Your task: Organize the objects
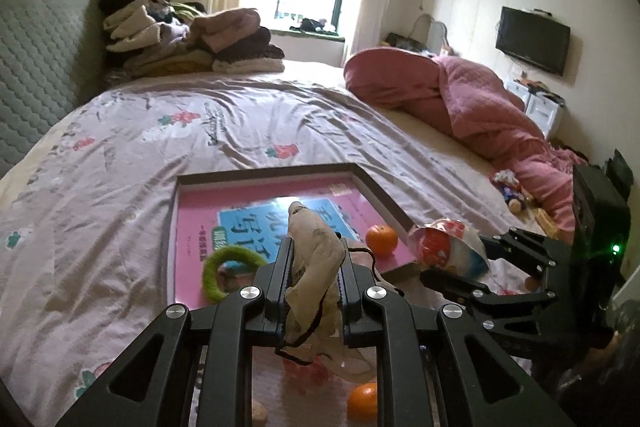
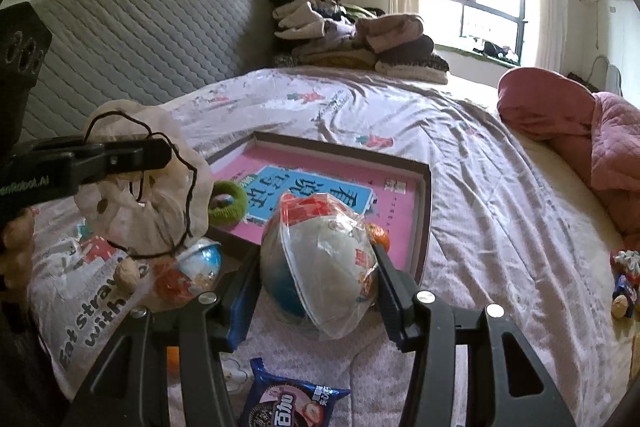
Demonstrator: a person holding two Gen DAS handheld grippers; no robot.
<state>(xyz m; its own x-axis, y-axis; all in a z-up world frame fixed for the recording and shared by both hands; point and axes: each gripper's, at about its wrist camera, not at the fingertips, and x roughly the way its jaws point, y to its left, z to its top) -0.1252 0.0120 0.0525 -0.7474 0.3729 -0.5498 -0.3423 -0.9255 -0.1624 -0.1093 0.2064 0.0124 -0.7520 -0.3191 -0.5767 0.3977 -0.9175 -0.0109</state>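
On the left, the left gripper (image 2: 160,153) has its fingers (image 1: 285,267) shut tight on a thin pale bag (image 1: 316,247) with a dark string. The bag hangs up off the bed (image 1: 120,155), with its top sticking up past the fingers and the rest drooping down under them. Under it lie a walnut (image 2: 127,275), a shiny egg toy (image 2: 202,259) and a green ring (image 2: 228,201). The ring sits at the near edge of the tray (image 2: 424,211), which has a pink book (image 2: 312,187) inside. An orange (image 1: 381,235) rests on the book. To the right, the right gripper (image 2: 316,281) squeezes a wrapped ball (image 2: 320,263) between its fingers (image 2: 390,279). The ball is just above the bed, at the near side of the tray. Its long way runs up and away from the camera, with the red end far and the loose clear wrap pointing back. It looks like the ball is meant to go in the bag. To do that well, the bag's mouth should be held open and steady while the ball goes in slowly, red end first. The wrap is slippery, so the squeeze should stay firm. A cookie pack (image 2: 288,403) lies near the camera, and more snacks (image 2: 624,287) sit far right by the pink blanket (image 2: 580,131).
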